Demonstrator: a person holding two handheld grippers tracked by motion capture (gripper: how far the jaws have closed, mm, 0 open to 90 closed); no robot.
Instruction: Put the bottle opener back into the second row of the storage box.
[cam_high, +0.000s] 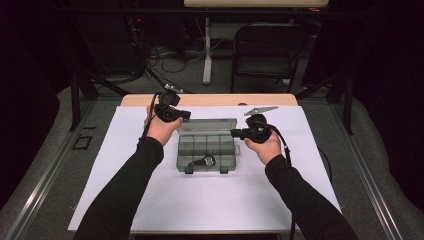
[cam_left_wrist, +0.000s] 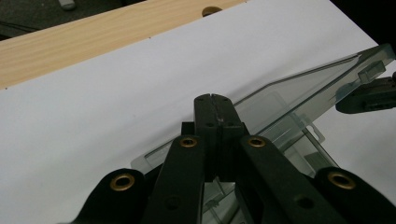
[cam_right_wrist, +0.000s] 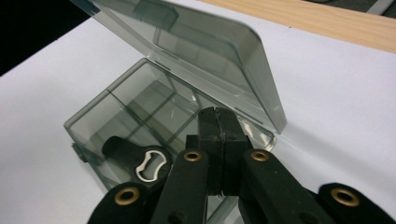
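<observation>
Box: a smoky grey see-through plastic compartment box (cam_high: 206, 151) sits near the middle of the white sheet (cam_high: 210, 200) that covers the light wooden worktop (cam_high: 210, 99), between the two hands.
Lid: the clear hinged lid (cam_right_wrist: 201, 56) stands raised at the box's far side, tilted back over the sheet; in the left gripper view its pane (cam_left_wrist: 299, 93) slants up to the right.
Compartments: thin dividers split the box into several cells; most look bare, though the tinted walls make the far ones hard to read.
Contents: a black bottle opener with a silvery metal head (cam_right_wrist: 140, 161) lies in the near row of the box, at the front-left corner as the high view shows it (cam_high: 200, 162).
Left tongs: the left tongs (cam_left_wrist: 215, 98) are closed, pad against pad with nothing between them; they hover at the box's far-left corner, just beside the lid's lower edge, and I cannot tell whether they touch it.
Right tongs: the right tongs (cam_right_wrist: 218, 111) are closed on nothing, tips meeting above the box's right end, close to the lid's corner.
Hands: the left hand (cam_high: 162, 127) holds its gripper at the box's far-left side, the right hand (cam_high: 262, 145) holds its gripper at the box's right side; both sleeves are black.
Background: a dark folding chair (cam_high: 265, 50) stands on the floor beyond the worktop.
</observation>
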